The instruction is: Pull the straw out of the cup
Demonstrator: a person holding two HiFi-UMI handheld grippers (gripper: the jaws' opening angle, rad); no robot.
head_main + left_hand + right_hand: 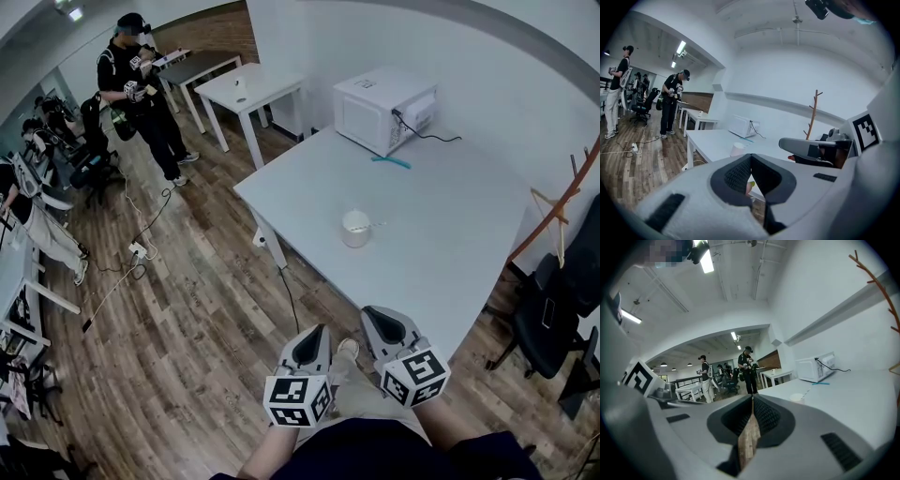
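A white cup [356,229] stands near the middle of the white table [441,244], and a thin pale straw [376,225] pokes out over its right rim. Both grippers are held low in front of my body, off the table's near edge and well short of the cup. My left gripper [315,334] has its jaws together with nothing between them. My right gripper [374,315] is beside it, jaws also closed and empty. The cup [737,149] shows small beyond the left gripper [751,155], and the same cup [798,397] lies past the right gripper [752,397].
A white microwave [384,110] sits at the table's far corner with a teal stick [391,162] in front of it. A wooden coat rack [561,211] and a black chair [553,323] stand to the right. A person [141,94] stands by other desks at the back left.
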